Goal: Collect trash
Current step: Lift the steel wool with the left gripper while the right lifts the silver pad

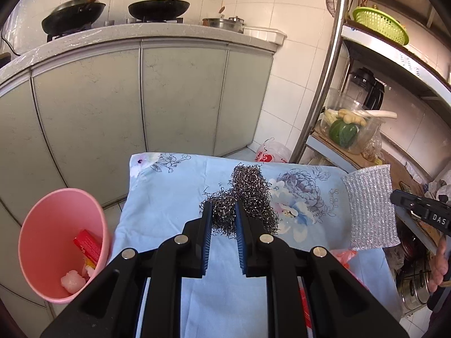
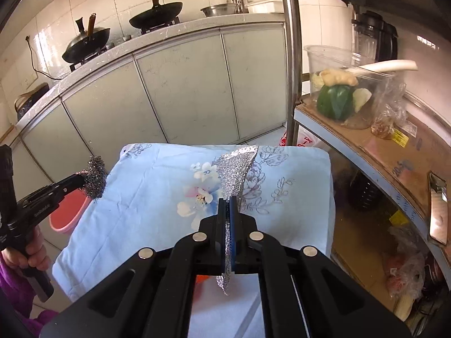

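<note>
Floral blue cloth (image 1: 174, 191), grey cabinets (image 1: 93, 112), tiled wall (image 1: 284, 64)

- Two grippers: the left gripper (image 1: 222, 214) and the right gripper (image 2: 229, 205)
- One steel wool ball (image 1: 248, 197), in the left one's jaws
- One silver scrubbing cloth (image 2: 236, 169), in the right one's jaws
- One pink bin (image 1: 50, 242), left of the left gripper
- One flowered cloth (image 1: 169, 191) beneath both
- Two woks, far ahead: one (image 1: 73, 17) and another (image 1: 159, 8)
- One green basket (image 1: 380, 24), up to the right
</note>
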{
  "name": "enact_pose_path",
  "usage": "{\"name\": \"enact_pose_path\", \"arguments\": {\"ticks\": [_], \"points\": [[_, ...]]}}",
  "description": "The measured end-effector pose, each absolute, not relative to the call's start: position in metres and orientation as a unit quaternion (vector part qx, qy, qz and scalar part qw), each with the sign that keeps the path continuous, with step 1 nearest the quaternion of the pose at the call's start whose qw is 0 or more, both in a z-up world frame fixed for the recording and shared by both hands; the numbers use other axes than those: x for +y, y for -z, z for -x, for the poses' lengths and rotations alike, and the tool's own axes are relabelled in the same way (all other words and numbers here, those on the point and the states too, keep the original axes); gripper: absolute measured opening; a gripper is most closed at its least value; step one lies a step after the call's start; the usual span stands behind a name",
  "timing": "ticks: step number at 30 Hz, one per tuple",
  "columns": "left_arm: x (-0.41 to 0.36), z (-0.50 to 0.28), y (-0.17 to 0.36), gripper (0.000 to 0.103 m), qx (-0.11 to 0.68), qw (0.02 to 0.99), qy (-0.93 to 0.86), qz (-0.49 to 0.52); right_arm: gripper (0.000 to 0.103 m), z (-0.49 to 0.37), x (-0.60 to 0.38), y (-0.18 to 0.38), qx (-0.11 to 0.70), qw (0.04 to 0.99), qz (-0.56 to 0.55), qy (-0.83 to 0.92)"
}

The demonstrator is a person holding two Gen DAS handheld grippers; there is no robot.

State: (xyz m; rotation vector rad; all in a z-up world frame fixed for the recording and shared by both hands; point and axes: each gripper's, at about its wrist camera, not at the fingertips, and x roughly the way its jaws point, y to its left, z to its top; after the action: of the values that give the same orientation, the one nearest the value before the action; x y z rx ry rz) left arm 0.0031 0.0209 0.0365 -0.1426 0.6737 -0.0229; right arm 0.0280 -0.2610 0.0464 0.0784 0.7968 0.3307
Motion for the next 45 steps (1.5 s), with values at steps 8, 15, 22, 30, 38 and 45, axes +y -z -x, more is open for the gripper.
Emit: {"name": "enact_pose_path", "arguments": {"ticks": [8, 15, 22, 30, 38, 45], "points": [[0.030, 0.039, -0.052, 0.015, 0.309, 0.948, 0.018, 0.079, 0.003, 0.024, -0.267, -0.051, 0.400, 0.901, -0.036, -0.163], [0.036, 0.056, -0.052, 0.015, 0.308, 0.947, 0.024, 0.084, 0.003, 0.031, -0.270, -0.012, 0.451, 0.879, -0.039, -0.147], [0.032, 0.052, -0.042, 0.015, 0.319, 0.944, 0.029, 0.080, 0.003, 0.014, -0.279, 0.030, 0.489, 0.865, -0.034, -0.109], [0.032, 0.037, -0.029, 0.015, 0.340, 0.937, 0.031, 0.080, 0.041, 0.008, -0.288, 0.048, 0.506, 0.857, -0.032, -0.089], [0.040, 0.022, -0.017, 0.015, 0.355, 0.931, 0.036, 0.079, 0.041, 0.011, -0.284, 0.070, 0.509, 0.859, 0.005, -0.047], [0.046, 0.021, -0.012, 0.015, 0.358, 0.929, 0.037, 0.082, 0.007, 0.018, -0.281, 0.073, 0.479, 0.877, 0.014, -0.030]]}}
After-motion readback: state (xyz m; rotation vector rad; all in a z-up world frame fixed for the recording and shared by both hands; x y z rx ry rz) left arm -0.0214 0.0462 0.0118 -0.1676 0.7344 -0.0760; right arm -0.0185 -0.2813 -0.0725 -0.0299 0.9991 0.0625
